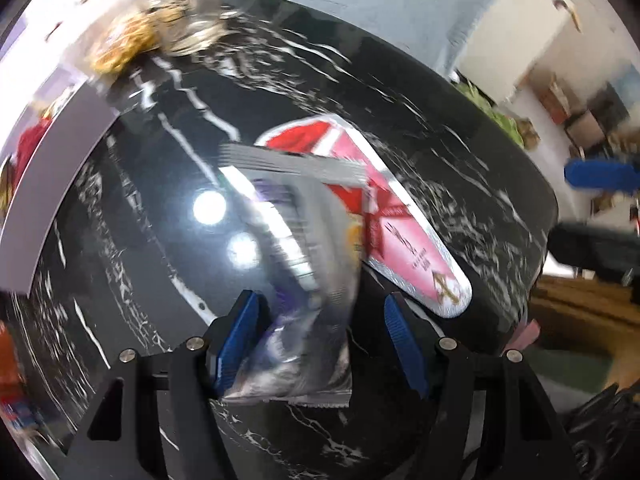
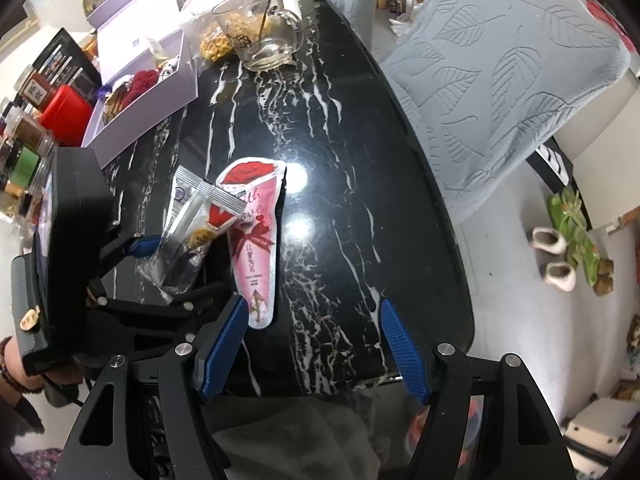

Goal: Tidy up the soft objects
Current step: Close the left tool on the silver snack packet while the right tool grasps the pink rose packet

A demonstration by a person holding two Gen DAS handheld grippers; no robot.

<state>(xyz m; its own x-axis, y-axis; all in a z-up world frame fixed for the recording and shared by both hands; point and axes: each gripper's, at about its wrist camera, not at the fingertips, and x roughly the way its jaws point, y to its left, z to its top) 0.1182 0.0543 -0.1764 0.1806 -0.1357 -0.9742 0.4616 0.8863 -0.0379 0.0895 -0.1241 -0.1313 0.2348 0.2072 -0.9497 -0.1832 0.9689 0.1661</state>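
Note:
A silver snack packet (image 1: pixel 304 280) lies on the black marble table (image 1: pixel 160 240), its top edge resting on a pink rose-printed packet (image 1: pixel 400 232). My left gripper (image 1: pixel 320 308) is open and straddles the silver packet's lower end. Its left pad touches the wrapper and the right pad stands clear. In the right wrist view the left gripper (image 2: pixel 172 270) sits low around the silver packet (image 2: pixel 188 232). My right gripper (image 2: pixel 313 308) is open with nothing between its fingers. It hangs over the table's near end (image 2: pixel 340 160), and the pink packet's (image 2: pixel 256 240) tip lies beside its left finger.
A glass mug with a spoon (image 2: pixel 264 36) and waffle snacks (image 2: pixel 216 46) stand at the far end. An open lilac box (image 2: pixel 152 80), a red container (image 2: pixel 64 114) and jars (image 2: pixel 24 132) line the left side. A grey-covered chair (image 2: pixel 500 80) stands right of the table edge, with shoes (image 2: pixel 556 256) on the floor.

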